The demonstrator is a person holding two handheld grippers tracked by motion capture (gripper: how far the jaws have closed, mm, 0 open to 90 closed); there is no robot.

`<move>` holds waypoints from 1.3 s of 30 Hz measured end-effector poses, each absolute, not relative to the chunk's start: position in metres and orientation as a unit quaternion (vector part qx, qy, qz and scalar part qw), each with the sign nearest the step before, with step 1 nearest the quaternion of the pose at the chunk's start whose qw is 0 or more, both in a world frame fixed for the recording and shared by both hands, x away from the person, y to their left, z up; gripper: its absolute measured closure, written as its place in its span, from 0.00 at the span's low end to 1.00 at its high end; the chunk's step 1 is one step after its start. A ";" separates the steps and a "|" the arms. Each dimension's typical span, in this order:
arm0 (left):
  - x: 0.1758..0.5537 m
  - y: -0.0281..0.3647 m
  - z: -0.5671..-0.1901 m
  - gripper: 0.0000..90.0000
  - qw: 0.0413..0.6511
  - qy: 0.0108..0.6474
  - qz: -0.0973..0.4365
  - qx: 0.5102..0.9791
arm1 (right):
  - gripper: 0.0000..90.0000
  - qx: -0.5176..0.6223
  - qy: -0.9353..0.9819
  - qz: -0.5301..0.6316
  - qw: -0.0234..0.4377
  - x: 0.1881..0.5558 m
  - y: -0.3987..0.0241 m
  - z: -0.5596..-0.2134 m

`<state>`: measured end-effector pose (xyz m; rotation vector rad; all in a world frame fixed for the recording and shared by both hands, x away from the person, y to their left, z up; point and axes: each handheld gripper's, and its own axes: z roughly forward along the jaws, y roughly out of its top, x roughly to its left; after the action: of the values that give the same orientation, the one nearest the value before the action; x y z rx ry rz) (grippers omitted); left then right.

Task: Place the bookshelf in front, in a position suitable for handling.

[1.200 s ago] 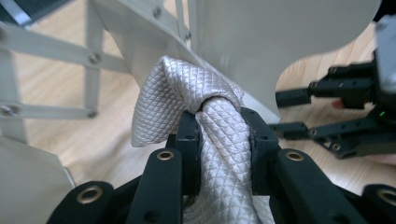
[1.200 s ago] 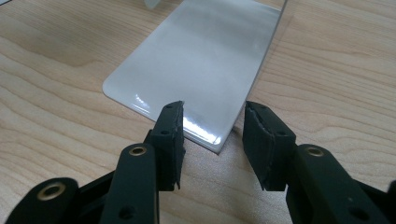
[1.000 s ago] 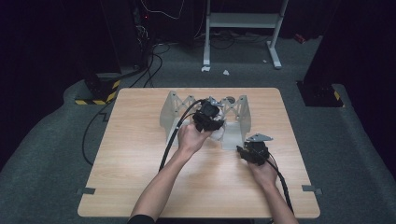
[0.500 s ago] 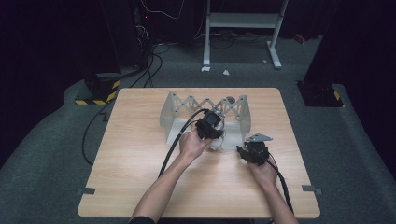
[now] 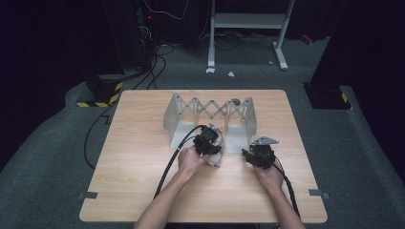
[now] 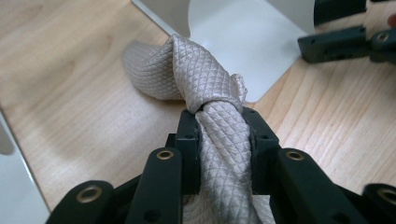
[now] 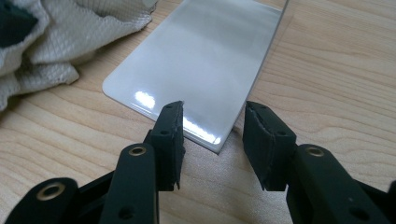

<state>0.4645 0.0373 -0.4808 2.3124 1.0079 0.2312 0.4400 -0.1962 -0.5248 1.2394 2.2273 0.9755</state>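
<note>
Pale beige cloth with a fine quilted diamond weave (image 6: 196, 79): bunched and twisted into a rope-like fold, pinched between the jaws of the left hand-held gripper (image 6: 223, 135). Its free end droops in a crumpled loop onto the light wooden counter (image 6: 70, 93), just beside the glossy white base plate of the folding metal rack (image 6: 243, 42), its edge touching the plate's rounded corner.

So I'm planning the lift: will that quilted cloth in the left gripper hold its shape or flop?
Probably flop: the cloth bunches and folds where the left gripper pinches it. It looks light, since one narrow pinch gathers it. The diamond weave likely gives grip, so slipping seems unlikely.
</note>
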 end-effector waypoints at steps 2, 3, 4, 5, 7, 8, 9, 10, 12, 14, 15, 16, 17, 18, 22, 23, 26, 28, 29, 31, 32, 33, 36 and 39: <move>0.462 0.037 -0.485 0.78 0.299 0.377 0.082 0.873 | 0.65 0.444 0.799 0.350 0.205 0.440 -0.196 -0.525; 0.460 0.035 -0.488 0.75 0.298 0.376 0.082 0.874 | 0.65 0.444 0.799 0.350 0.205 0.440 -0.196 -0.525; 0.459 0.035 -0.489 0.74 0.298 0.375 0.080 0.874 | 0.65 0.444 0.799 0.350 0.205 0.440 -0.196 -0.525; 0.459 0.035 -0.489 0.72 0.298 0.375 0.080 0.874 | 0.65 0.444 0.799 0.350 0.205 0.440 -0.196 -0.525; 0.458 0.034 -0.492 0.66 0.295 0.379 0.076 0.874 | 0.65 0.444 0.799 0.350 0.205 0.440 -0.196 -0.525; 0.458 0.034 -0.492 0.63 0.295 0.379 0.076 0.874 | 0.65 0.444 0.799 0.350 0.205 0.440 -0.196 -0.525; 0.458 0.034 -0.493 0.63 0.292 0.382 0.076 0.874 | 0.65 0.444 0.799 0.350 0.205 0.440 -0.196 -0.525; 0.457 0.035 -0.493 0.60 0.292 0.385 0.080 0.872 | 0.65 0.444 0.799 0.350 0.205 0.440 -0.196 -0.525; 0.456 0.037 -0.492 0.57 0.295 0.389 0.081 0.869 | 0.65 0.444 0.799 0.350 0.205 0.440 -0.196 -0.525; 0.454 0.038 -0.490 0.49 0.298 0.391 0.083 0.867 | 0.65 0.444 0.799 0.350 0.204 0.440 -0.196 -0.525; 0.453 0.039 -0.490 0.49 0.302 0.392 0.081 0.865 | 0.65 0.444 0.799 0.350 0.204 0.440 -0.196 -0.525; 0.452 0.041 -0.488 0.45 0.308 0.394 0.081 0.862 | 0.65 0.444 0.799 0.350 0.204 0.440 -0.196 -0.525; 0.452 0.041 -0.488 0.43 0.308 0.394 0.081 0.862 | 0.65 0.444 0.799 0.350 0.204 0.440 -0.196 -0.525; 0.450 0.042 -0.486 0.42 0.311 0.395 0.083 0.861 | 0.64 0.444 0.799 0.350 0.205 0.440 -0.196 -0.525; 0.445 0.045 -0.477 0.38 0.320 0.390 0.097 0.858 | 0.64 0.443 0.799 0.350 0.205 0.440 -0.196 -0.525; 0.445 0.045 -0.477 0.38 0.320 0.390 0.097 0.858 | 0.64 0.443 0.799 0.350 0.205 0.440 -0.196 -0.525; 0.441 0.050 -0.471 0.37 0.326 0.394 0.115 0.852 | 0.64 0.443 0.800 0.350 0.204 0.440 -0.196 -0.525; 0.439 0.054 -0.467 0.36 0.327 0.401 0.128 0.846 | 0.64 0.443 0.800 0.350 0.204 0.440 -0.196 -0.525; 0.438 0.056 -0.465 0.36 0.329 0.403 0.132 0.844 | 0.64 0.443 0.800 0.350 0.204 0.440 -0.196 -0.525; 0.436 0.065 -0.460 0.36 0.332 0.405 0.139 0.841 | 0.63 0.443 0.800 0.350 0.204 0.440 -0.196 -0.525; 0.436 0.065 -0.460 0.36 0.332 0.405 0.139 0.841 | 0.63 0.443 0.800 0.350 0.204 0.440 -0.196 -0.525; 0.435 0.068 -0.460 0.36 0.332 0.407 0.138 0.840 | 0.63 0.443 0.800 0.350 0.204 0.440 -0.196 -0.525; 0.432 0.081 -0.459 0.36 0.334 0.418 0.147 0.832 | 0.63 0.443 0.800 0.350 0.204 0.440 -0.196 -0.525; 0.429 0.095 -0.461 0.37 0.336 0.433 0.152 0.822 | 0.63 0.443 0.800 0.350 0.204 0.440 -0.196 -0.525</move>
<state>0.4285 0.0953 -0.4611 2.1448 1.1301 0.3956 0.4400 -0.1960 -0.5248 1.2343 2.2316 0.9752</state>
